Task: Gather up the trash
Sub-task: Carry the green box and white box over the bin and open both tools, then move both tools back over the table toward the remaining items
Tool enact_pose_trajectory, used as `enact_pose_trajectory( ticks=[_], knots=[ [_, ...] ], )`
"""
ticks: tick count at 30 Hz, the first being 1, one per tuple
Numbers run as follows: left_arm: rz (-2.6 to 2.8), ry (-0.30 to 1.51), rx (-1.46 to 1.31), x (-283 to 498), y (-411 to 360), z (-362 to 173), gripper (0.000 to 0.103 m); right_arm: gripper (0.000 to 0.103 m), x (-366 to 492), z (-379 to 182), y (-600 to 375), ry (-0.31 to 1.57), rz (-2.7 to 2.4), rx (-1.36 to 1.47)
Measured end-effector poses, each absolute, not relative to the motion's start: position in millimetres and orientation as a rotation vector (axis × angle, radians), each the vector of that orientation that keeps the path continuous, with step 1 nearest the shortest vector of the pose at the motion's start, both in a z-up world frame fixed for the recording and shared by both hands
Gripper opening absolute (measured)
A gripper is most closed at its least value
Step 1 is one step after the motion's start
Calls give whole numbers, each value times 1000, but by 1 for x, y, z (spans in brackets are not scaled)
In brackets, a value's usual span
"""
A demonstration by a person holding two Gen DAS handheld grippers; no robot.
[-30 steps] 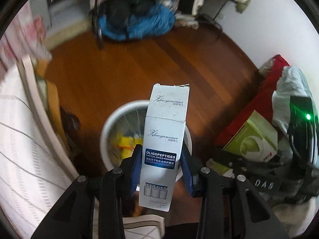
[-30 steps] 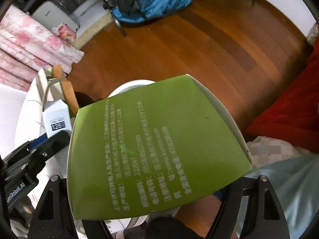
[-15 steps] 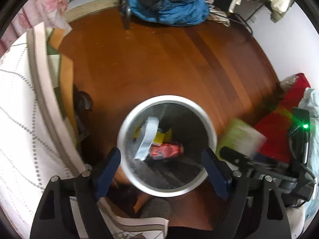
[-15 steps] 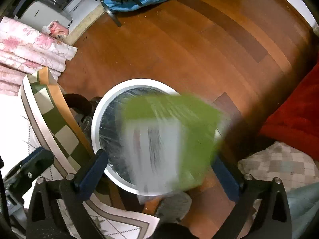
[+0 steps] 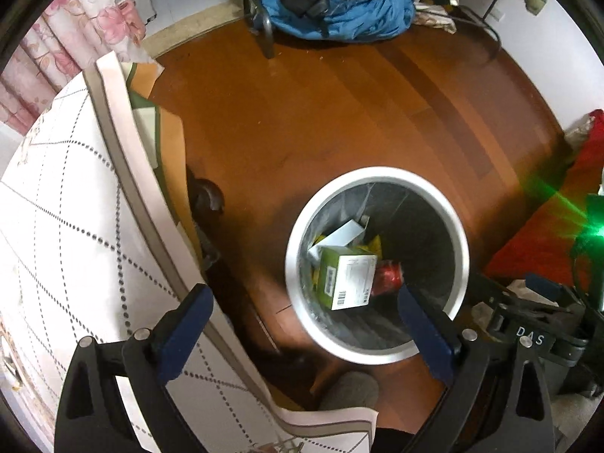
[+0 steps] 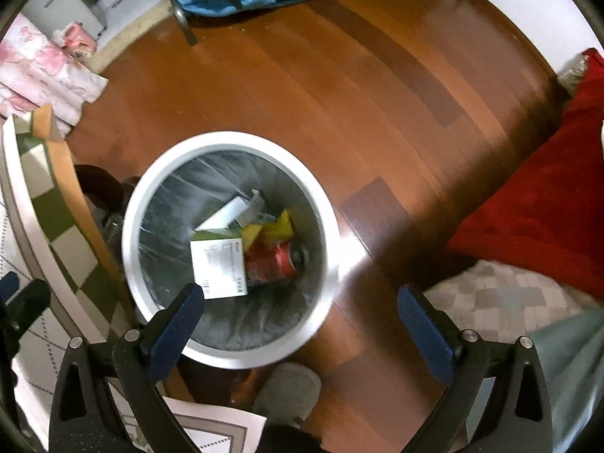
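Both wrist cameras are looking steeply down at the wooden floor [image 5: 339, 120] from above, each sighting along its own pair of spread blue-padded fingers at the bottom of the frame. The left wrist view is facing the bin [image 5: 377, 264] slightly right of centre, with the table edge [image 5: 124, 173] filling its left side. The right wrist view is sitting further right, placing the bin [image 6: 230, 249] left of centre and taking in a red cushion [image 6: 540, 204] on its right. Both are hanging fairly near the bin, close enough to see into it. The two views are sharing the bin, the floor, the blue clothes [image 5: 351, 11] at the top and the grey slipper [image 6: 290, 389] below the bin.
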State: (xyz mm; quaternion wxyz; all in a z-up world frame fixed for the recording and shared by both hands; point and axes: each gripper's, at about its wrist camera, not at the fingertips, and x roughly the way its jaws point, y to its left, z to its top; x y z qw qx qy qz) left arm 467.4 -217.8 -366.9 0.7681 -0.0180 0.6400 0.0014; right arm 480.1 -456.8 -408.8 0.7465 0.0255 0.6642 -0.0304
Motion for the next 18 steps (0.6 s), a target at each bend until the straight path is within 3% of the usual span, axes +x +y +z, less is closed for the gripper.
enact_pose_trajectory(
  ticks=[12,18],
  knots=[
    [20,1278,-43,433,-228,-331,100,103,438,-352,-461,1315,-76,-13],
    [57,1160,8,397,-239,-273,100,103,407,-289,-472,1207,-38,28]
  ],
)
